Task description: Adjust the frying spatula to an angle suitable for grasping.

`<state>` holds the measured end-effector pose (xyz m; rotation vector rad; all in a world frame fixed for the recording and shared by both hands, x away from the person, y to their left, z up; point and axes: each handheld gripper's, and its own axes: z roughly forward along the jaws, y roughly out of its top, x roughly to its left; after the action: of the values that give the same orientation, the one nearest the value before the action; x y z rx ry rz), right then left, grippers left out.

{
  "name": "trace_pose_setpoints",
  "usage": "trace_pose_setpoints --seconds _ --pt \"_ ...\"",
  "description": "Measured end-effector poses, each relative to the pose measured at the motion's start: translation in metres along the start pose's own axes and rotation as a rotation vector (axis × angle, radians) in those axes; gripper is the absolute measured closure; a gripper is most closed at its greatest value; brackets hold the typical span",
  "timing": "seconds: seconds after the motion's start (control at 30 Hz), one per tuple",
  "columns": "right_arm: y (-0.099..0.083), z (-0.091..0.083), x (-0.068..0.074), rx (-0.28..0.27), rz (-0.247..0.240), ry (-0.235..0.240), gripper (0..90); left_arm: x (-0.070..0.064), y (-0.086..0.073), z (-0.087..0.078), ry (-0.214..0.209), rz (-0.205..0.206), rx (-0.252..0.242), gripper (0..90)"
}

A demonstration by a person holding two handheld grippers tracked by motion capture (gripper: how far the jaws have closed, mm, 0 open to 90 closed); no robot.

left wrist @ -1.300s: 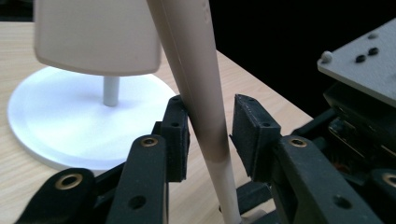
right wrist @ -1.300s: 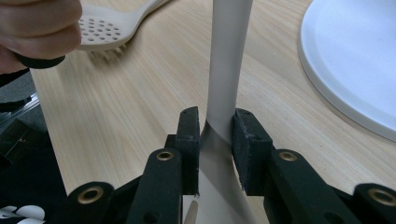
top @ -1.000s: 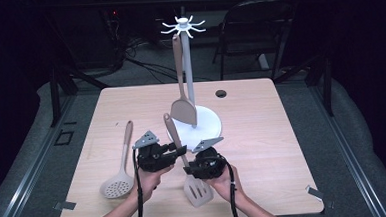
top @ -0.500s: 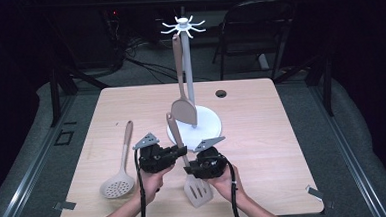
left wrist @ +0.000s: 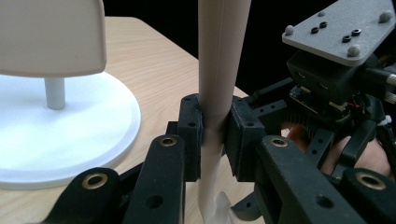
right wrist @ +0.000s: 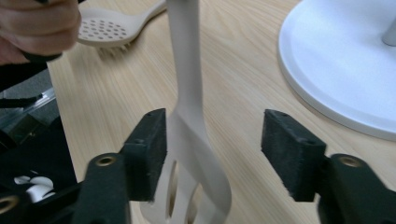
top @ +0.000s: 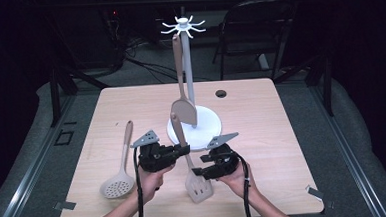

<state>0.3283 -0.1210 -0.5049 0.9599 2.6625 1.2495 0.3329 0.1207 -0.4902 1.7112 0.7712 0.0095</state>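
A beige slotted turner (top: 191, 166) stands tilted near the table's front, its slotted blade (right wrist: 196, 186) low and its handle (left wrist: 219, 70) pointing up and away. My left gripper (top: 183, 151) is shut on that handle, pads (left wrist: 192, 135) pressed to both sides. My right gripper (top: 200, 171) is open around the turner's neck, with the left pad (right wrist: 152, 149) close to it and the right pad well apart. A white utensil stand (top: 187, 63) with a round base (top: 209, 123) rises behind, and a beige spatula (top: 182, 96) hangs from it.
A beige perforated skimmer (top: 120, 175) lies on the wooden table (top: 282, 134) to the left of my left hand (top: 152, 179). A small black grommet (top: 222, 93) sits near the far edge. A dark chair (top: 257, 30) stands beyond the table.
The turner's handle has tipped more upright and shifted slightly right with my left gripper. The right gripper has edged in around the turner's neck.
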Motion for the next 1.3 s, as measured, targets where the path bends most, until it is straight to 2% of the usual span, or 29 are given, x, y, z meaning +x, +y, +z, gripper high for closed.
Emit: trace_pose_setpoints --seconds 0.2,0.27,0.4,0.83,1.1,1.3 --pt "-0.003 -0.012 -0.005 0.020 -0.040 -0.069 23.7 -0.003 0.004 -0.002 0.006 0.039 -0.004 77.7" --pt "-0.003 -0.016 -0.007 0.022 -0.052 -0.094 21.1 -0.005 0.006 -0.002 0.010 0.056 -0.007 77.7" --pt "-0.004 -0.020 -0.010 0.013 -0.042 -0.114 15.5 -0.008 0.011 -0.004 0.011 0.091 -0.012 77.7" --pt "-0.005 -0.031 -0.024 0.026 -0.031 -0.190 8.1 -0.015 0.023 -0.005 0.015 0.173 0.002 77.7" --pt "-0.007 -0.035 -0.031 0.031 -0.013 -0.218 4.6 -0.016 0.033 -0.001 0.004 0.192 0.004 77.7" --pt "-0.009 -0.036 -0.036 0.028 0.004 -0.232 3.9 -0.017 0.042 0.003 0.002 0.219 0.031 77.7"
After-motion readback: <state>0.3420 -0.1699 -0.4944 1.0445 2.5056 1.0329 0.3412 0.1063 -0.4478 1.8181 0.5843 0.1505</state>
